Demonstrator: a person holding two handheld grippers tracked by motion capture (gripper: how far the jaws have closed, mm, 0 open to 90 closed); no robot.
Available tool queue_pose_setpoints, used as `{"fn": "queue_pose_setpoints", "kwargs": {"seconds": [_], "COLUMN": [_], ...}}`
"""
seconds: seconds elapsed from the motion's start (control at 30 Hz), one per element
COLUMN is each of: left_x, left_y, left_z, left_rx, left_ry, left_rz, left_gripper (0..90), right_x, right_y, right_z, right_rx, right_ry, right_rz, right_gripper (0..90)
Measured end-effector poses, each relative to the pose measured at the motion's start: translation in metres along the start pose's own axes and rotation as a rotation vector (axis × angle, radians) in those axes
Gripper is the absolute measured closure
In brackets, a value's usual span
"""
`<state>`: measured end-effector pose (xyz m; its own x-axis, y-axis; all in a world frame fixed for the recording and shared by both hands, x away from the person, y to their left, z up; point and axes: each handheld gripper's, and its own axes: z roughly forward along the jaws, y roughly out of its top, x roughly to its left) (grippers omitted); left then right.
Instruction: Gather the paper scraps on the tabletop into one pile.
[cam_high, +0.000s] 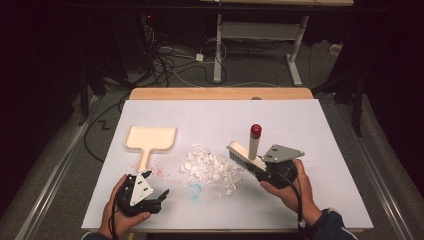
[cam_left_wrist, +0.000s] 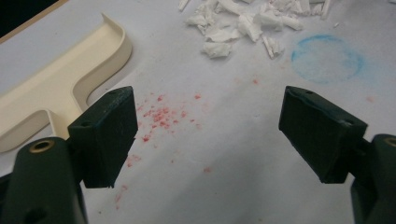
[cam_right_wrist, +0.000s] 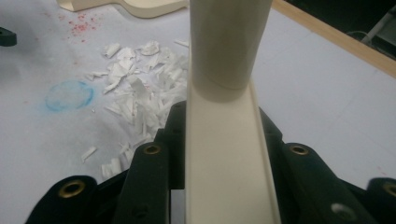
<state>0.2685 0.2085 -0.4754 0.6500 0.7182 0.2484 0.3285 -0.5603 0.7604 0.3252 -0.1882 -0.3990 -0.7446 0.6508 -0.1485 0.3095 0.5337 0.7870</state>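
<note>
A white sheet (cam_high: 310, 125) covers a wooden table (cam_high: 220, 93), whose bare edge shows along the far side. The room around it is dark; behind the table lie a grey floor with tangled cables (cam_high: 175, 60) and the white legs of another desk (cam_high: 295, 55). The sheet carries a scatter of small red specks (cam_left_wrist: 161, 116) near the left side and a faint blue ring (cam_left_wrist: 327, 58) drawn closer to the middle. A cream dustpan (cam_high: 150, 140) lies flat on the left half of the sheet, its handle pointing toward the person. Between the two hands sits a loose heap of white paper scraps (cam_high: 212, 167). The right gripper (cam_high: 270, 172), held in the person's right hand (cam_high: 290, 192), has its jaws clamped on the cream body of a brush (cam_high: 245, 155); in the right gripper view the brush body fills the gap between the black jaws. The brush's bristle head rests at the right edge of the scraps, and its upright cream handle ends in a red cap (cam_high: 256, 131). The left gripper (cam_high: 162, 195) sits low near the front left of the sheet in the left hand (cam_high: 117, 212), its jaws spread wide with nothing between them; in its own view they frame the red specks, with the dustpan's handle just beside the left jaw and the scraps and blue ring farther off.
</note>
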Motion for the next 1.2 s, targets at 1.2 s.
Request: {"fn": "queue_pose_setpoints", "kwargs": {"seconds": [1.2], "left_x": [0.0], "left_y": [0.0], "left_z": [0.0], "left_rx": [-0.002], "left_ry": [0.003], "left_rz": [0.001], "left_gripper": [18.8], "right_x": [0.012], "right_y": [0.002], "right_z": [-0.01], "right_rx": [-0.025], "right_ry": [0.188], "right_rz": [-0.075], "right_gripper": [67.8]}}
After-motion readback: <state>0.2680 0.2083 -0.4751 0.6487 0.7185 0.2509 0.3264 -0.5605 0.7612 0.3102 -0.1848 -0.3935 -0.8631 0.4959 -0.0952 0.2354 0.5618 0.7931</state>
